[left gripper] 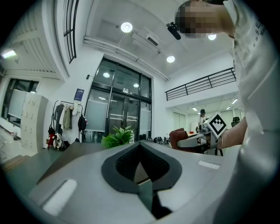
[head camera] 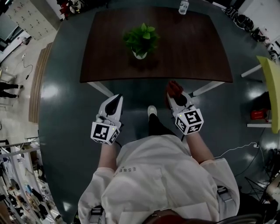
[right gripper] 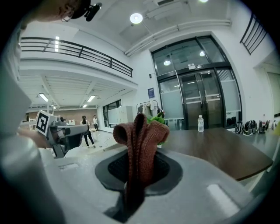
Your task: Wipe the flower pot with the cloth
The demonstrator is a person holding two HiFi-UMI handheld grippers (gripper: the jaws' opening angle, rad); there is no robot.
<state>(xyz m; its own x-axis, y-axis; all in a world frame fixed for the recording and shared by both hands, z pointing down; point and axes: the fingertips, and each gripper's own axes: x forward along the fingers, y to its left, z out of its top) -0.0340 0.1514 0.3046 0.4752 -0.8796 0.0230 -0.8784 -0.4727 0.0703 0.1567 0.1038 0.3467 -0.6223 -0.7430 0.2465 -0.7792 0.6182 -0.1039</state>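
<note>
The flower pot (head camera: 140, 55), small and white with a leafy green plant (head camera: 141, 37) in it, stands on the dark brown table (head camera: 192, 52), near the middle of the top and a little toward its far side, well apart from both grippers; a clear water bottle (head camera: 183, 6) stands alone at the table's far edge; the person, in a white jacket (head camera: 162, 179), stands back from the near edge with a gripper held out in each hand, the two about level with one another; the right gripper (head camera: 174, 97) has its jaws clamped on a reddish-brown cloth (head camera: 174, 87), which rises from between them in thick upright folds and, seen from above, just reaches the table's near edge; in the right gripper view the folds cover most of the plant, with only a few green leaves showing beside them; the left gripper (head camera: 116, 99) has its jaws pressed together with nothing between them, and it points across the table top toward the plant; the grey floor (head camera: 65, 109) around the table shines under the ceiling lights.
</note>
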